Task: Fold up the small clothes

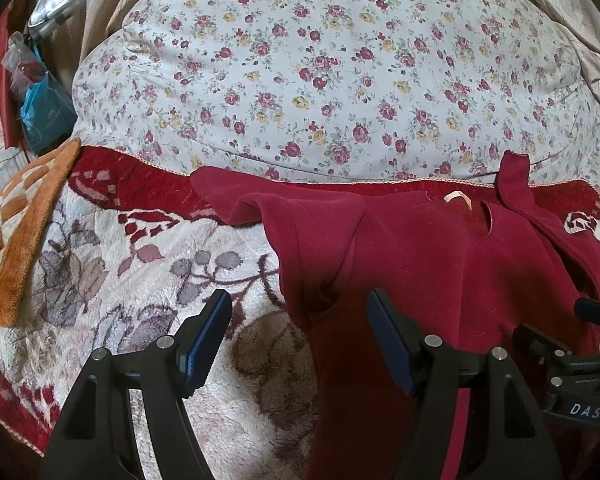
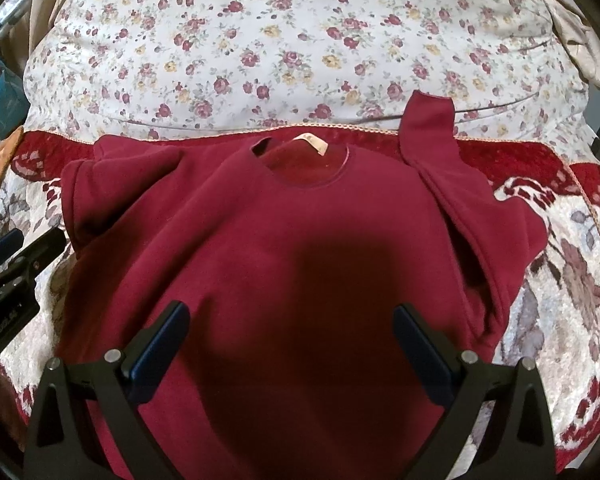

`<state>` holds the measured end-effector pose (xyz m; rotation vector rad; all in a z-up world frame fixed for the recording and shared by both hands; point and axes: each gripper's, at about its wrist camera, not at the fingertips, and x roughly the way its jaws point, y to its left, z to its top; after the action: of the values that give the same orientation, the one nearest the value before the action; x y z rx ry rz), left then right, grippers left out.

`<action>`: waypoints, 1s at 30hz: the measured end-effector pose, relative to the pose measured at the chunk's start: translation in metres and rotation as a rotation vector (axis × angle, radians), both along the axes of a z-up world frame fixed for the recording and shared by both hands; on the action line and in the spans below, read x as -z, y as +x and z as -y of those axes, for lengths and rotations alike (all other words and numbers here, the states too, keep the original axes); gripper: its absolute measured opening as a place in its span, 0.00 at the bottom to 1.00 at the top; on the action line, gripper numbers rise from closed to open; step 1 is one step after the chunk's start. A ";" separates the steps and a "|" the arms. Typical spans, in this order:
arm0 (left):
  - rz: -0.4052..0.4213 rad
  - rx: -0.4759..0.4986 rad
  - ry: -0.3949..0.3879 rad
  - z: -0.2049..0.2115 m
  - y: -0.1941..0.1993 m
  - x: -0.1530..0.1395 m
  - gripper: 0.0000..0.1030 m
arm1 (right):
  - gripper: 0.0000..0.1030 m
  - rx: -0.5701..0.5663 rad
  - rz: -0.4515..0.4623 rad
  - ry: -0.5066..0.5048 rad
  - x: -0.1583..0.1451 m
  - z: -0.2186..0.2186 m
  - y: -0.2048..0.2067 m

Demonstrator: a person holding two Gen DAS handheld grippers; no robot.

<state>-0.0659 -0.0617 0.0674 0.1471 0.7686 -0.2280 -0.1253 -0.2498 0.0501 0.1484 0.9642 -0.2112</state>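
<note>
A small dark red sweater (image 2: pixel 284 216) lies front up on a fleece blanket, collar and pale neck label (image 2: pixel 312 143) at the far side. Its right sleeve (image 2: pixel 432 132) points away from me; its left sleeve (image 2: pixel 112 168) is bunched by the shoulder. My right gripper (image 2: pixel 292 332) is open above the sweater's middle, holding nothing. My left gripper (image 1: pixel 300 320) is open over the sweater's left side edge (image 1: pixel 300 264), near the armpit, holding nothing. It also shows at the left edge of the right wrist view (image 2: pixel 20 252). The sweater (image 1: pixel 440 280) fills the right half of the left wrist view.
The sweater rests on a cream and red flowered fleece blanket (image 1: pixel 140 280). A rose-print duvet (image 1: pixel 320 72) bulges behind it. An orange checked mat (image 1: pixel 16 232) lies at the left. Bags and clutter (image 1: pixel 40 92) stand at the far left. Beige curtain fabric (image 1: pixel 580 20) hangs at the back right.
</note>
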 end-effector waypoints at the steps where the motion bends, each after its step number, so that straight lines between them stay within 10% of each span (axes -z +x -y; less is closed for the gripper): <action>1: -0.001 0.001 -0.001 0.000 0.000 0.000 0.48 | 1.00 0.002 -0.001 -0.001 0.000 0.000 0.000; 30: -0.026 -0.036 -0.016 -0.011 0.010 0.003 0.48 | 1.00 0.012 -0.023 0.006 0.012 0.008 0.016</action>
<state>-0.0560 -0.0505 0.0644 0.1157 0.7945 -0.2025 -0.1091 -0.2581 0.0377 0.1578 0.9871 -0.2219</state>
